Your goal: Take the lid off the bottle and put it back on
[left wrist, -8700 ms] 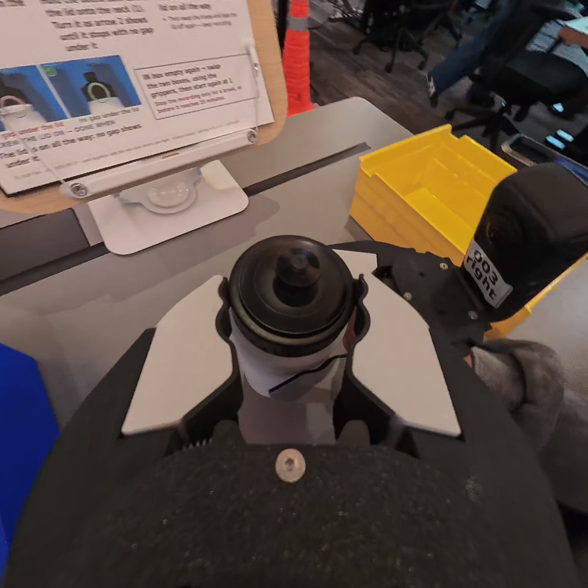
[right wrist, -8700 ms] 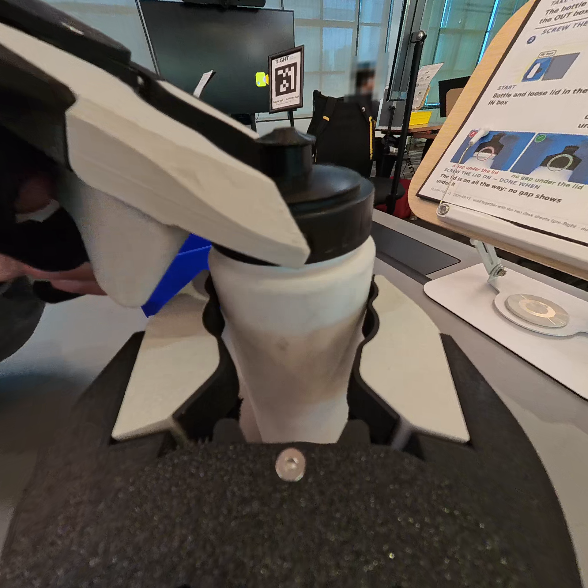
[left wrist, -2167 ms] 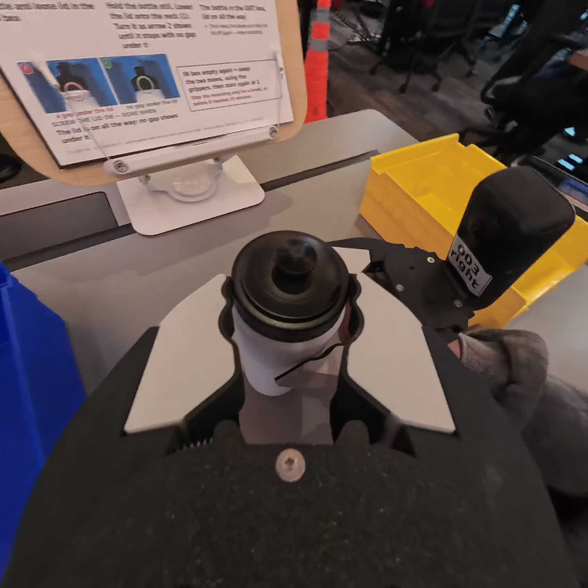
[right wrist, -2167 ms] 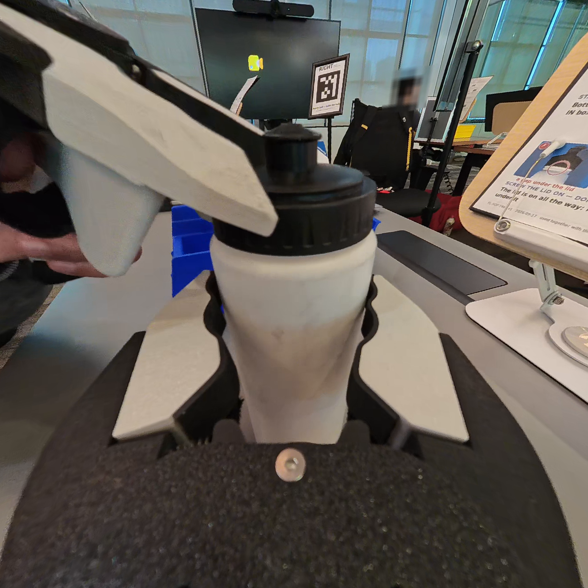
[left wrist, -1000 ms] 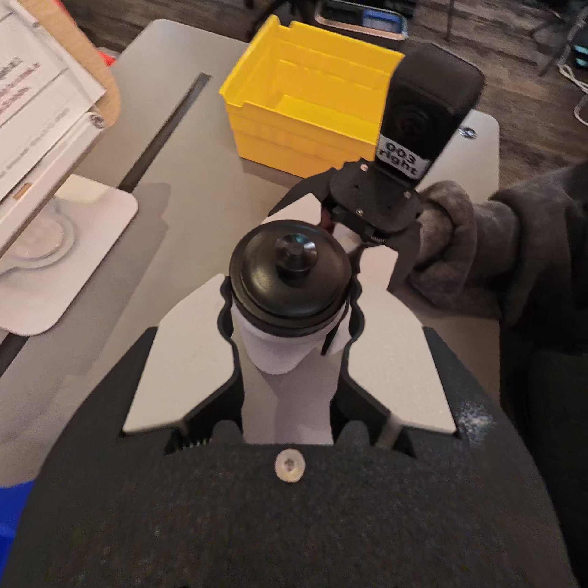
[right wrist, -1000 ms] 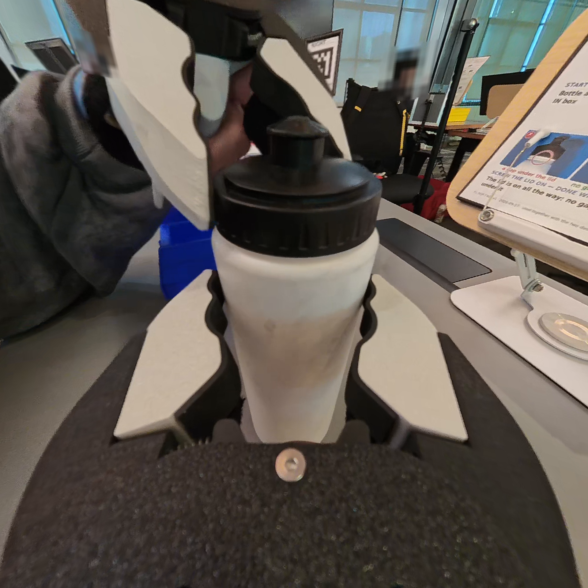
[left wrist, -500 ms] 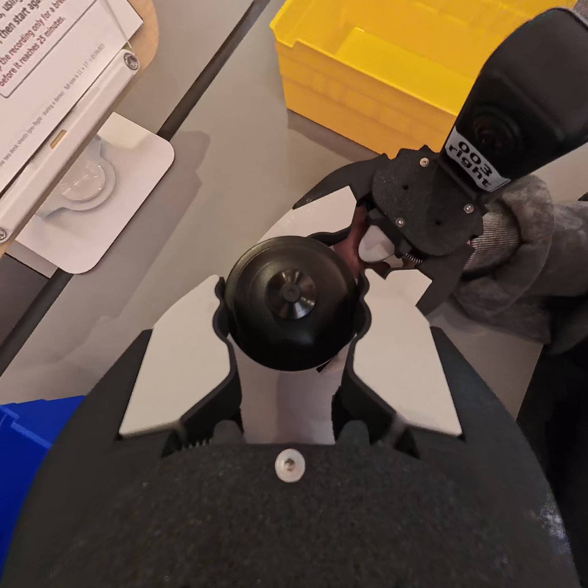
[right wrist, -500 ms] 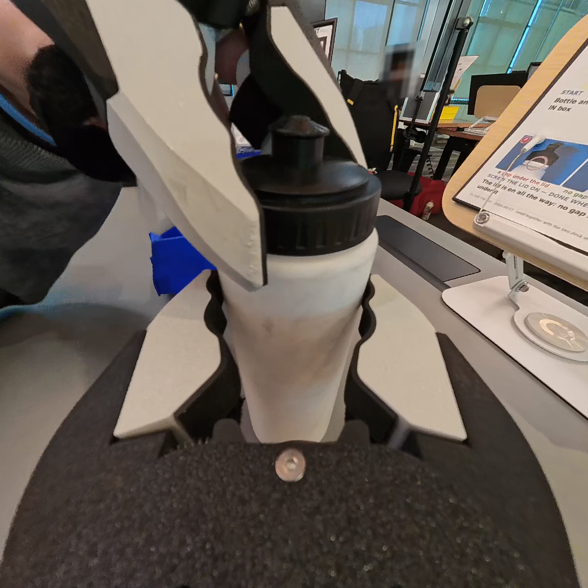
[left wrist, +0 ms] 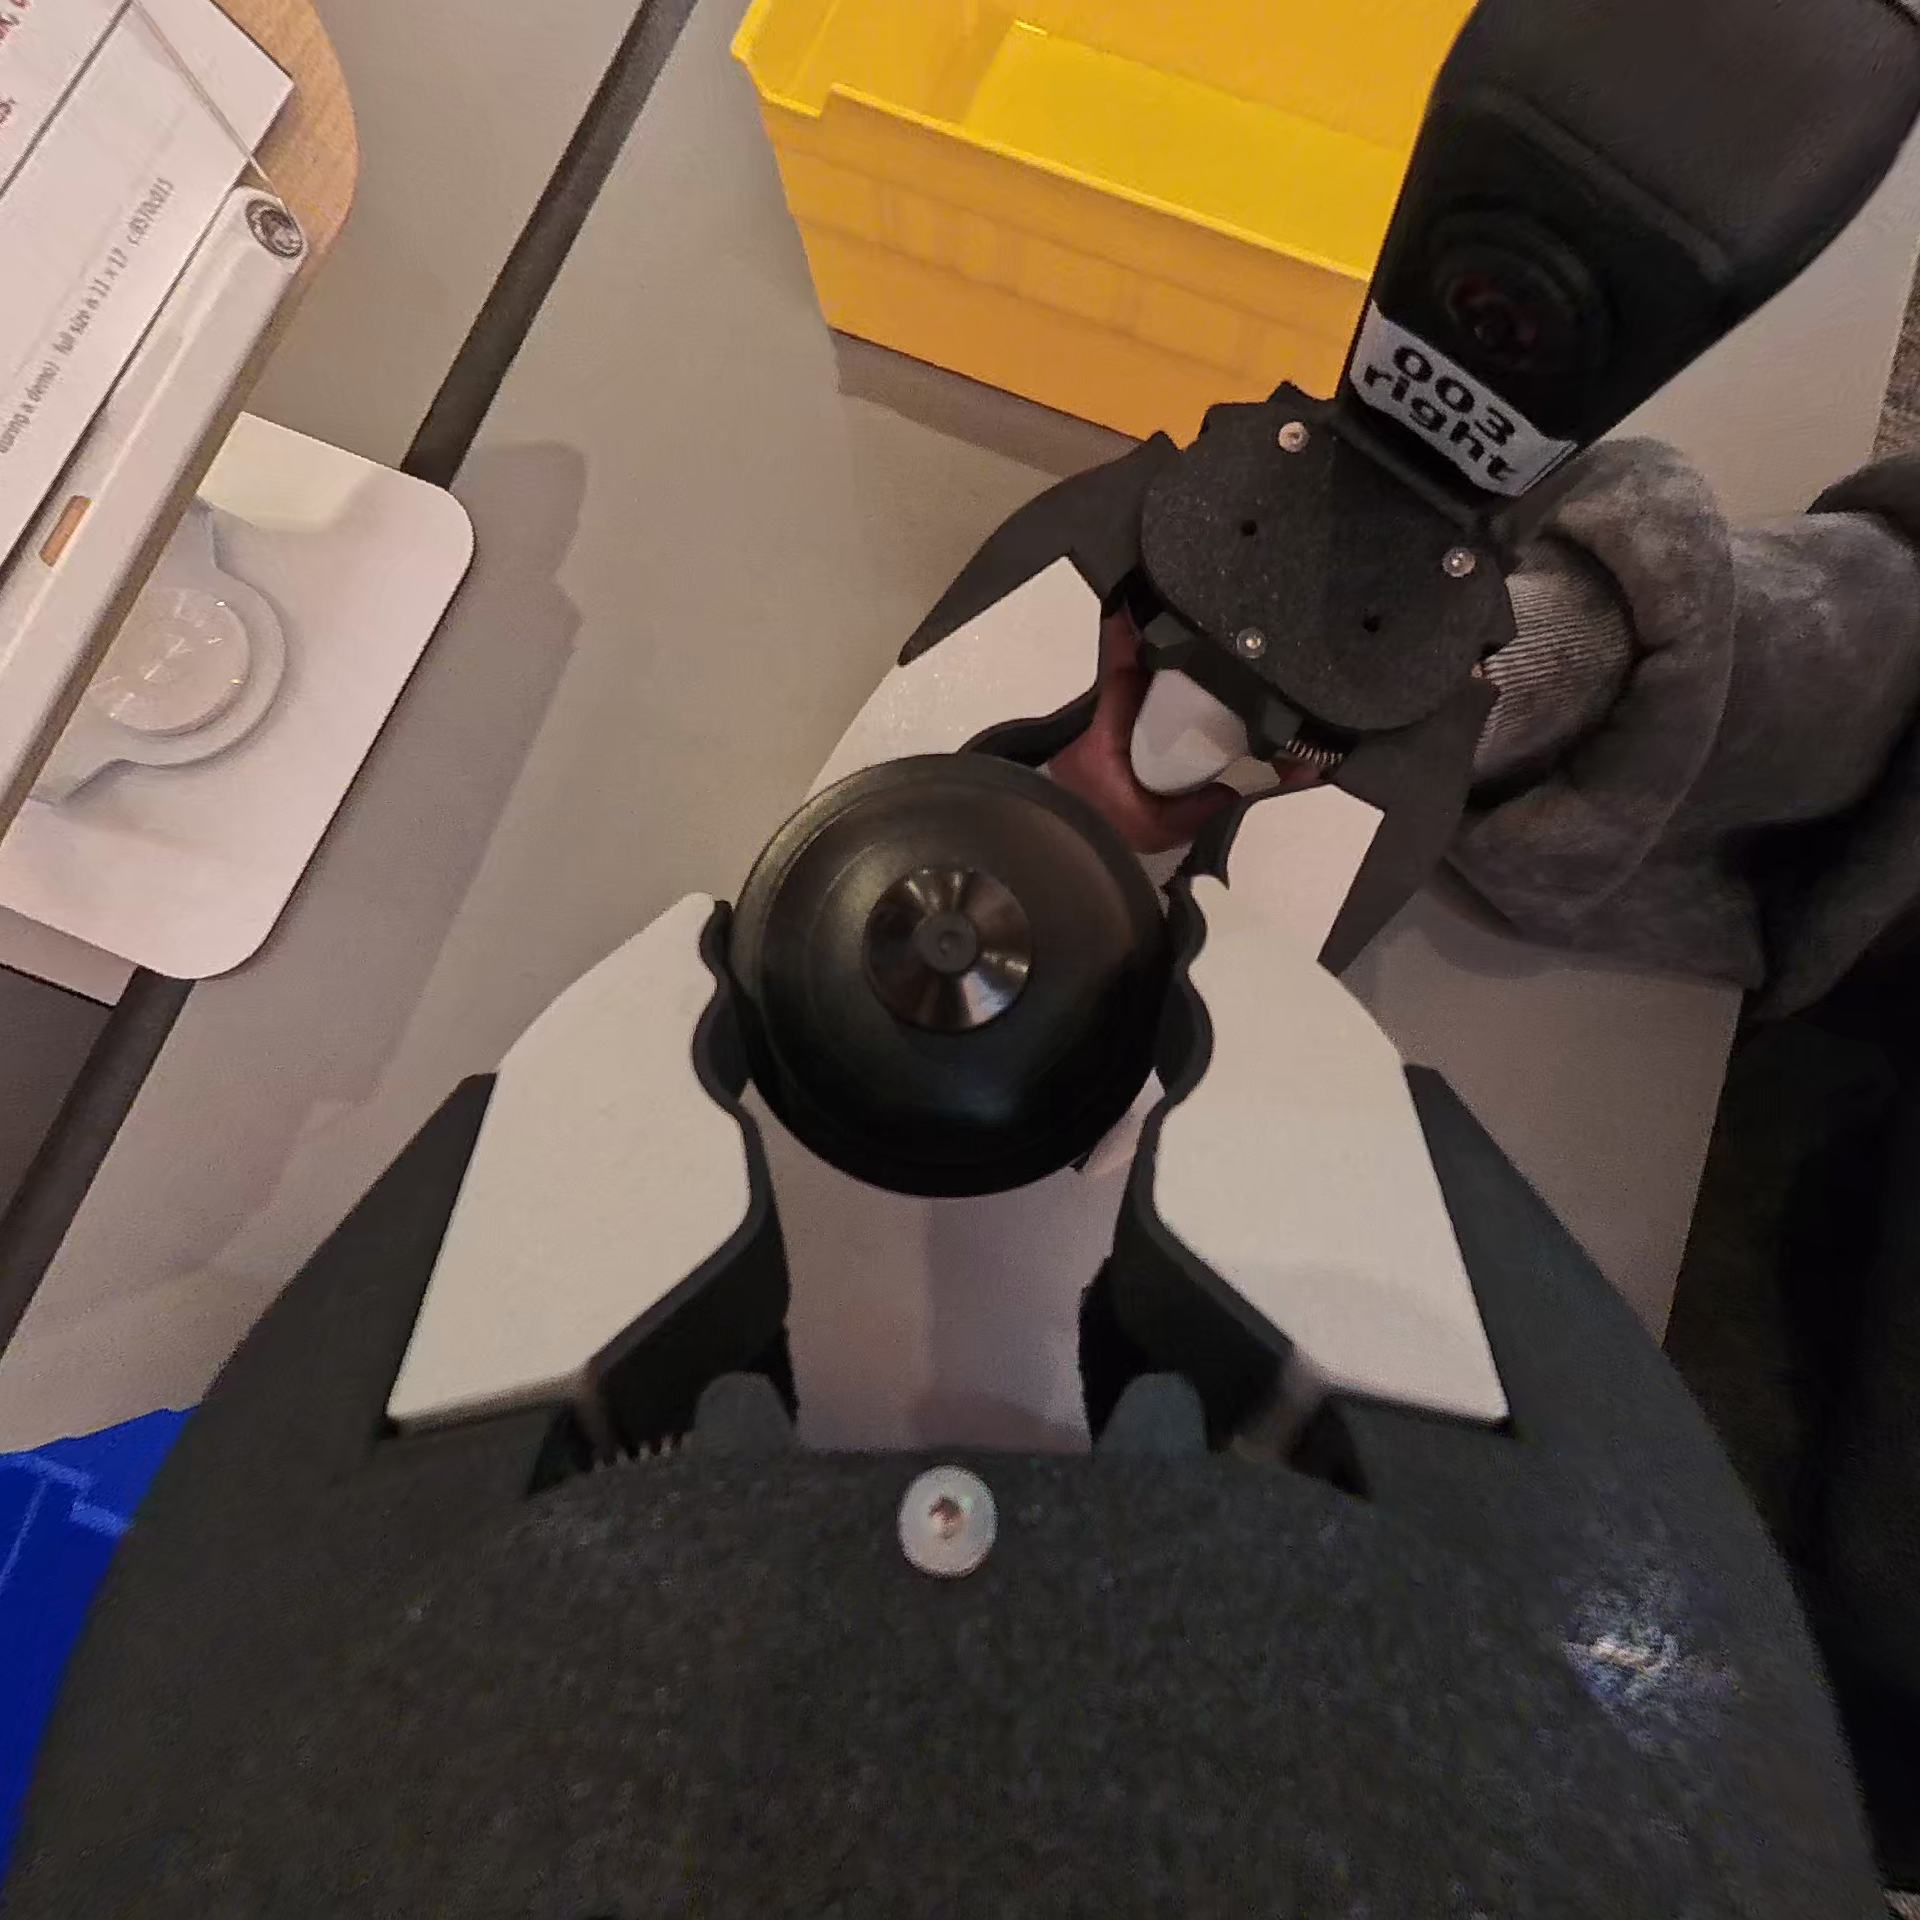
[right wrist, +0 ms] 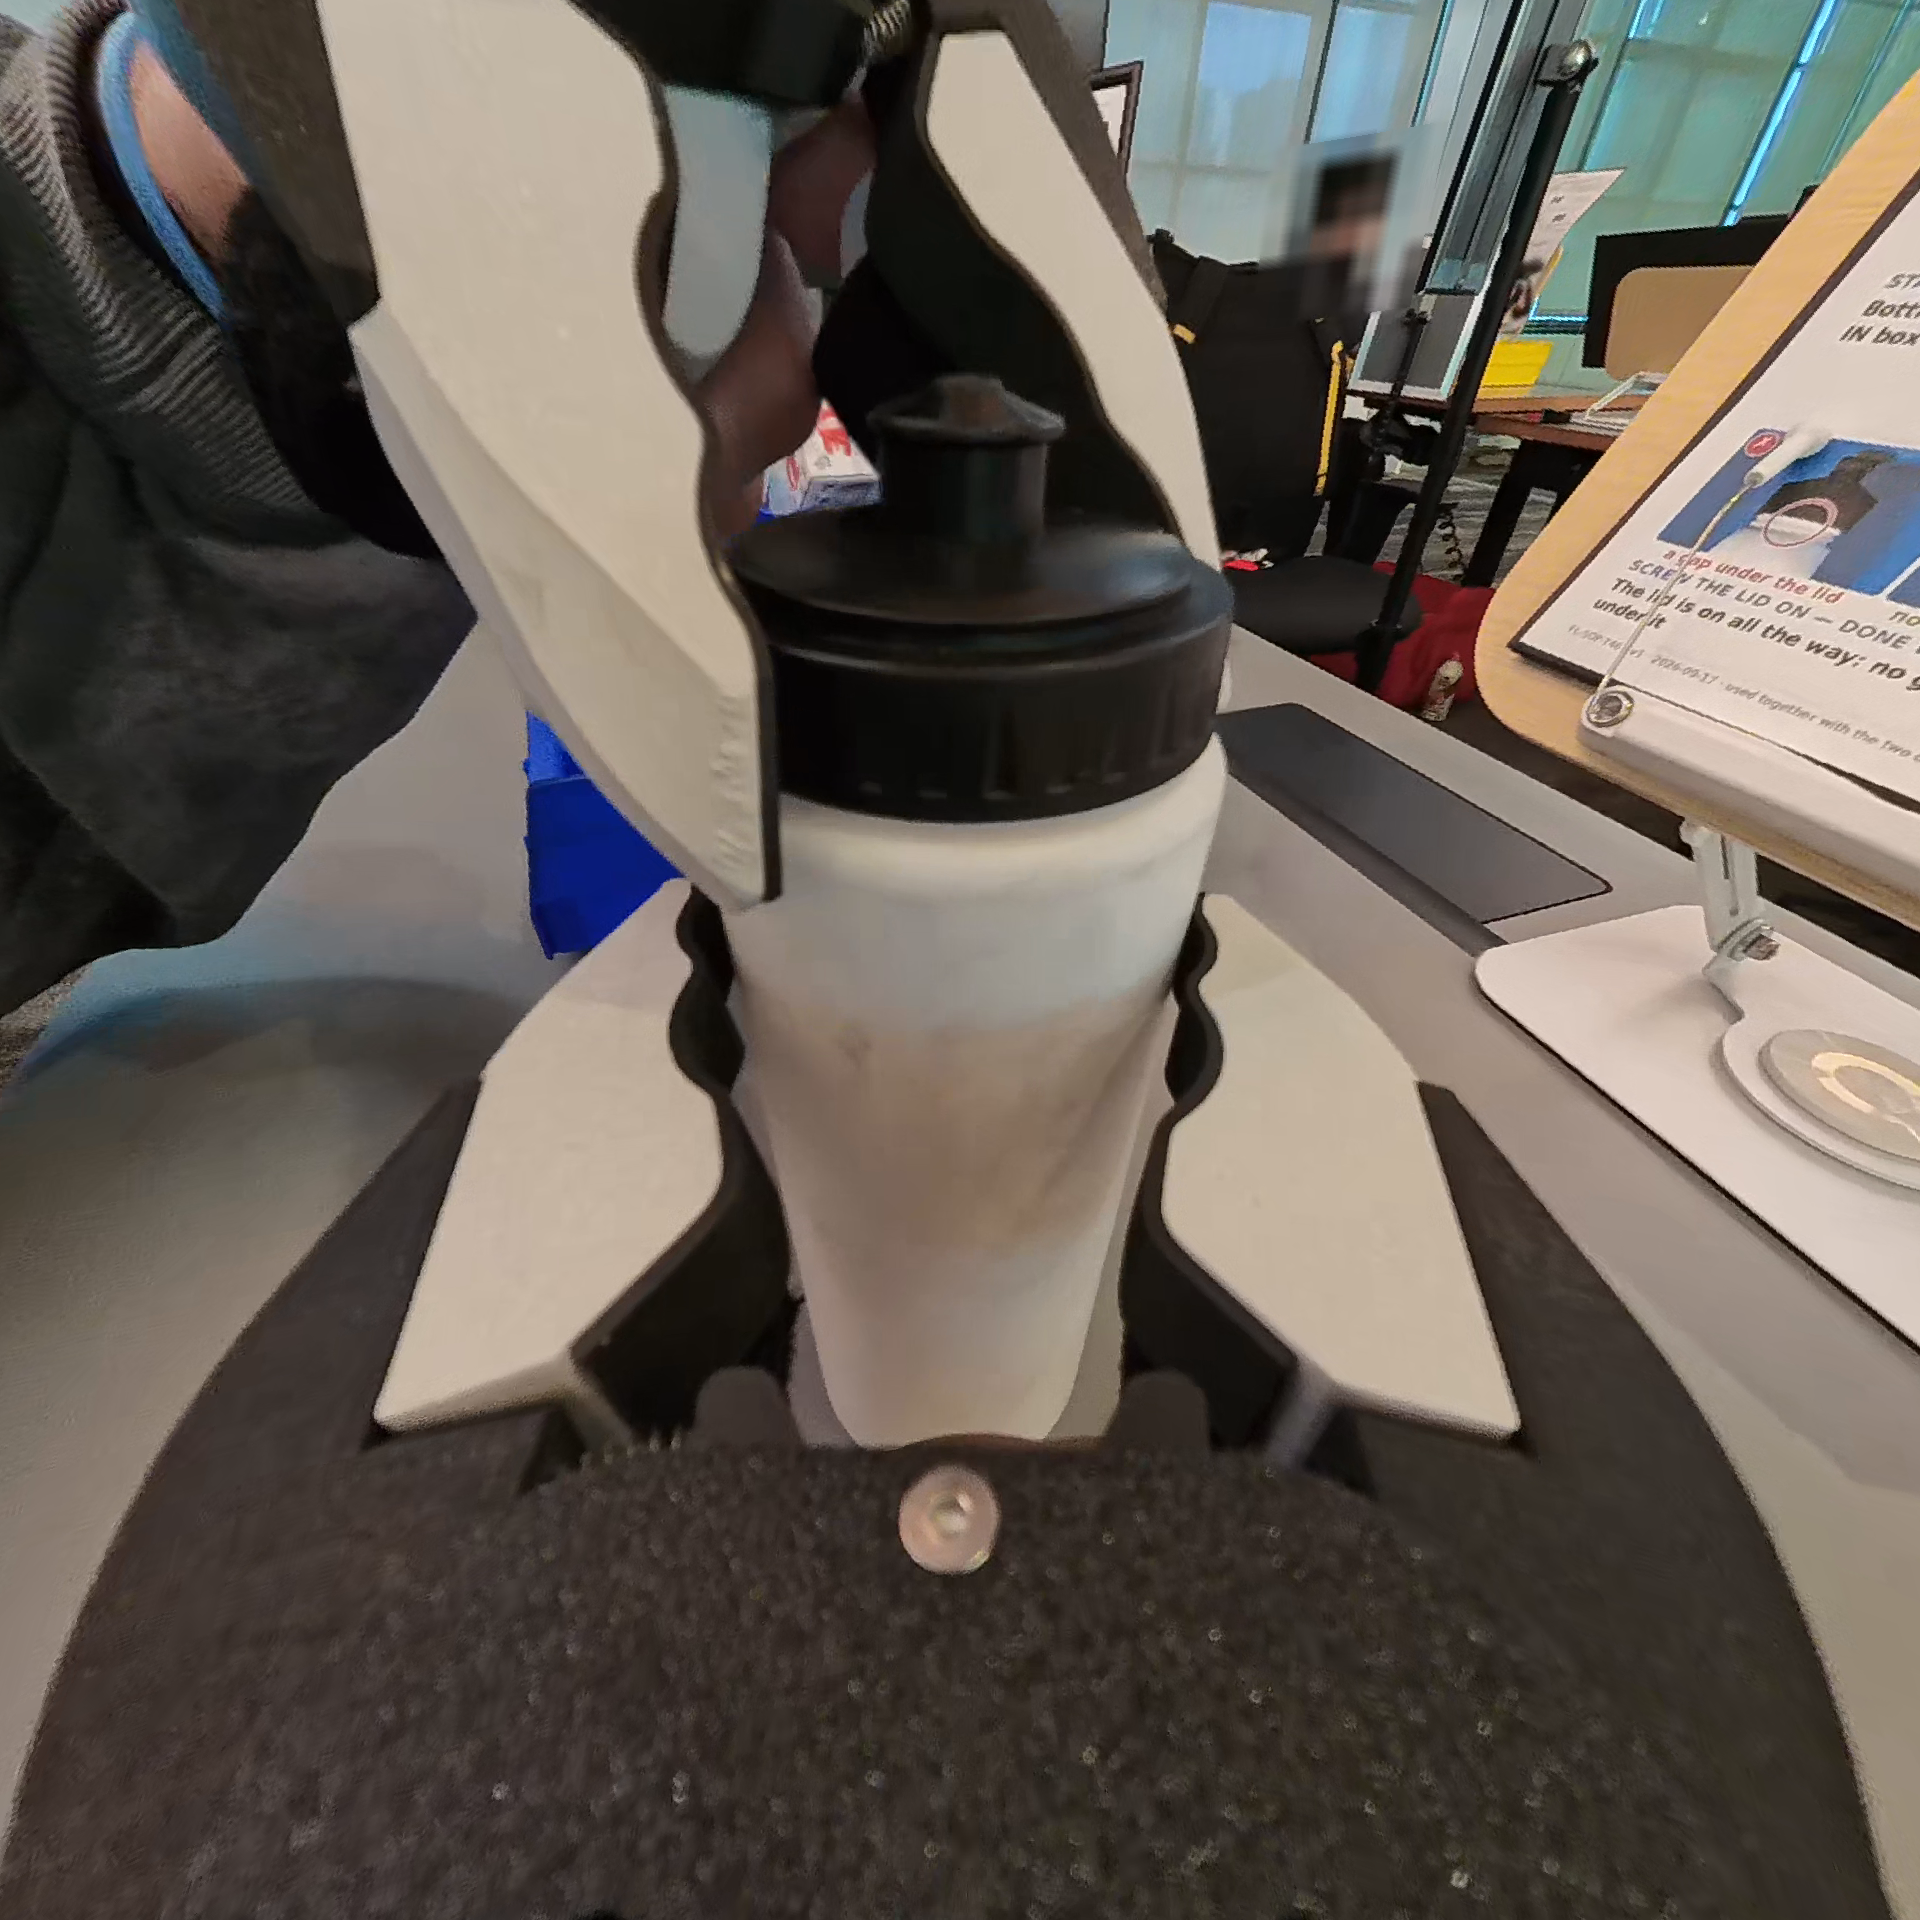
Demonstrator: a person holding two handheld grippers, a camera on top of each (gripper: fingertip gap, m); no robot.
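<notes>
Both grippers grip: left (left wrist: 951, 997) lid (left wrist: 935, 966) (from above), right (right wrist: 951, 1049) bottle (right wrist: 966, 1039).

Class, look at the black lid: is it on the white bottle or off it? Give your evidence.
On. In the right wrist view the black lid sits on the white bottle's neck with no visible gap; how tightly, cannot tell.

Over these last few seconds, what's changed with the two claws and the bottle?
The left claw swung from gripping the lid sideways to coming down on it from above, and is clamped round it again. The view tilted to look straight down. The right claw kept its hold on the bottle, upright, and the lid stayed on.
</notes>
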